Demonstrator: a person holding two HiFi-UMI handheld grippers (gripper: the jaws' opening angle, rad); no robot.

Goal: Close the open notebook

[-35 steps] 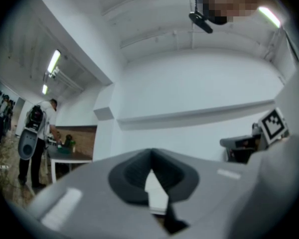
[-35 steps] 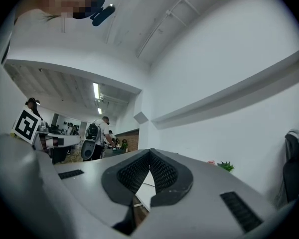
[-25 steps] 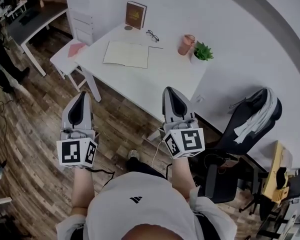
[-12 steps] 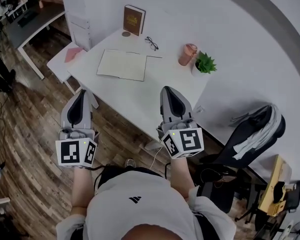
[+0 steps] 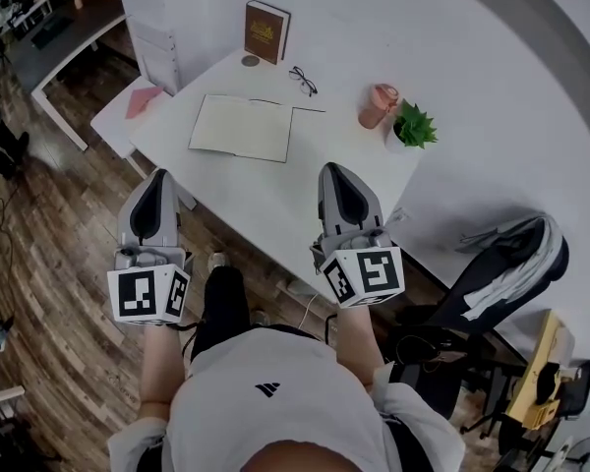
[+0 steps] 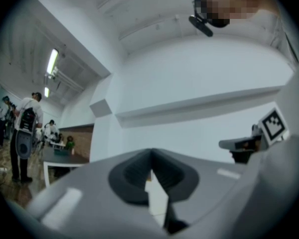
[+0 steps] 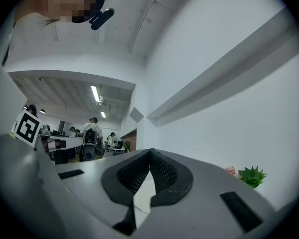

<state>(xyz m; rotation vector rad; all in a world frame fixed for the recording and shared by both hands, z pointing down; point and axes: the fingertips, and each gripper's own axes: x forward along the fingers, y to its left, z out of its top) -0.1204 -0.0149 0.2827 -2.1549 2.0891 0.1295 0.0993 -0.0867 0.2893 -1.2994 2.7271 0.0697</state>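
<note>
The open notebook [image 5: 241, 128] lies flat with pale pages up on the white table [image 5: 275, 190], towards its far left side. My left gripper [image 5: 158, 177] hangs over the wooden floor just short of the table's near edge, shut and empty. Over that near edge, to the right of the notebook and well short of it, my right gripper [image 5: 334, 170] is shut and empty. In the left gripper view the left gripper [image 6: 150, 153] has its jaws closed tip to tip. The right gripper [image 7: 150, 152] looks the same in the right gripper view.
Behind the notebook stand a brown book [image 5: 265, 31], a round coaster [image 5: 250, 60] and glasses [image 5: 302, 80]. A pink cup [image 5: 378, 105] and a small plant [image 5: 413, 126] sit at the right. A white chair [image 5: 128, 116] stands left, a black office chair [image 5: 501, 264] right.
Both grippers have come closer to the table, side by side and still shut. The person has stepped forward; a leg now shows between the arms.
</note>
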